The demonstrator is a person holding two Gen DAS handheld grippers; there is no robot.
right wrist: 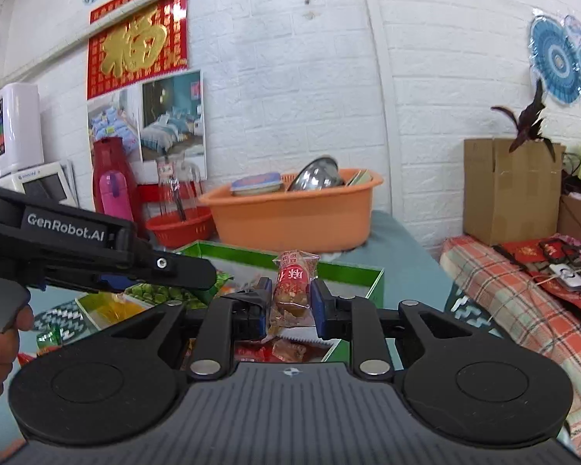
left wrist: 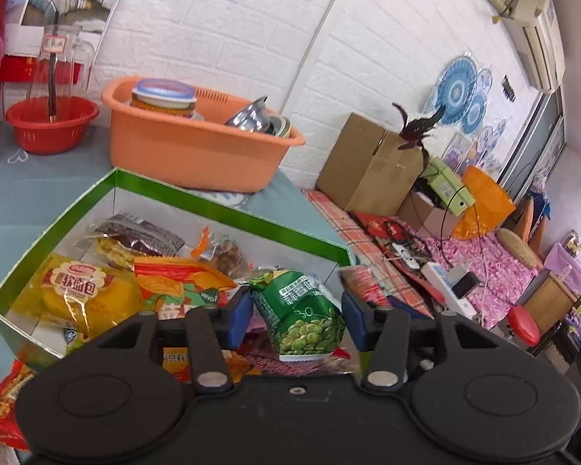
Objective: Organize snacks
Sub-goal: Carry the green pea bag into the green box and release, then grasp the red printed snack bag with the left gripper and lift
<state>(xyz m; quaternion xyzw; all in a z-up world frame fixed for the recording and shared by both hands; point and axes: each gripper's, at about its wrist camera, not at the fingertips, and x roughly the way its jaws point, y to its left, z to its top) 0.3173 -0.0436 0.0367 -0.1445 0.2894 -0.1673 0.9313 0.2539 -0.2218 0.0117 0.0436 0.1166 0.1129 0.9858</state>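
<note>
Right gripper (right wrist: 290,306): jaws clenched on a red-labelled pastry packet (right wrist: 293,285), long axis upright, above the green snack box (right wrist: 362,277). Left gripper (left wrist: 296,316), marked "GenRobot.AI": jaws released around a green pea packet (left wrist: 304,312) standing at the box's near edge.

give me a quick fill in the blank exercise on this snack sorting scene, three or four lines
1. The right tool is shut on a small snack pack whose wrapper is mainly ____.
2. The pack of green peas sits between the pads of the ____ tool, which do not press on it.
3. The box that holds the snacks has a rim coloured ____.
4. Behind the box stands an orange ____ with a metal bowl in it.

Missing words: red; left; green; basin
</note>
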